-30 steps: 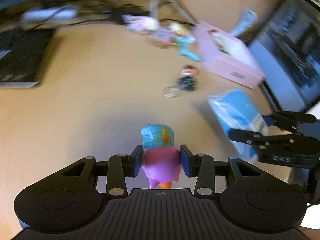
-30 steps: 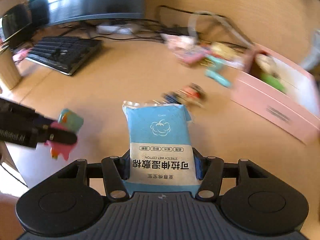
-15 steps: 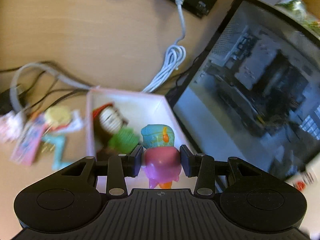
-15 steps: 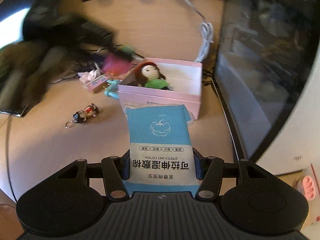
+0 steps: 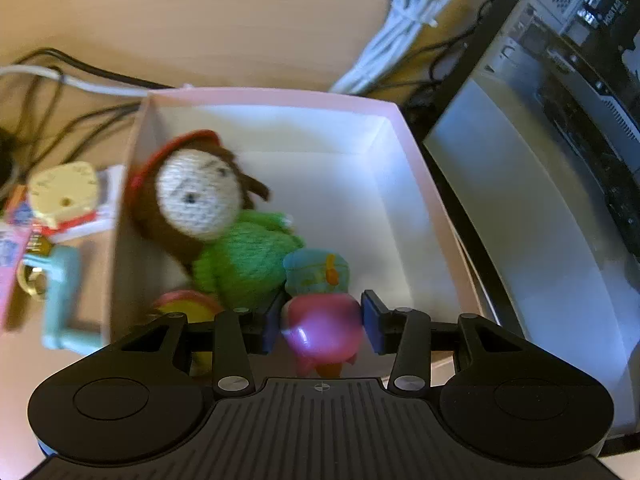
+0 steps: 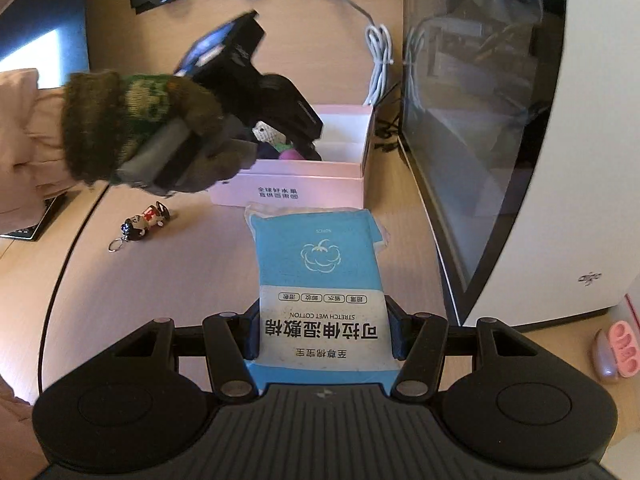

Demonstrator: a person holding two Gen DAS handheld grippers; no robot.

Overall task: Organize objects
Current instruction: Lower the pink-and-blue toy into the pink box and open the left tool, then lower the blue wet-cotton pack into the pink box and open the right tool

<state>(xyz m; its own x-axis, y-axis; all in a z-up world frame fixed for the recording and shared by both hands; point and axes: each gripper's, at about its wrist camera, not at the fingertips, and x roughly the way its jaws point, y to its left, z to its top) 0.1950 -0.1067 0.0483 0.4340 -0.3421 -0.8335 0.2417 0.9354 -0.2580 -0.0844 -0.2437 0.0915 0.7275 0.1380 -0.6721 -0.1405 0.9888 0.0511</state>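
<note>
While the gloved left hand [image 6: 140, 136] tips the left gripper [image 5: 322, 326] down into the pink box [image 5: 420, 184], its pads clamp the pink-and-blue toy [image 5: 320, 312] beside a knitted doll [image 5: 224, 224]; the right gripper [image 6: 322, 332] pinches a blue wipes pack [image 6: 320, 264] just before the box.

The little toy figure [image 5: 320, 304] has a pink body, a light blue head and an orange bit on top, and it's sitting over a pale pink box [image 5: 416, 160] that's white inside. The knitted doll [image 5: 224, 224] in there is cream-faced with brown hair, a red hat rim and a bright green sweater. The wipes pack [image 6: 320, 276] is sky blue with a white cloud logo and a white label with black lettering, the glove [image 6: 132, 128] is olive-brown with a green and cream knit pattern, and the counter [image 6: 168, 280] is light wood.
</note>
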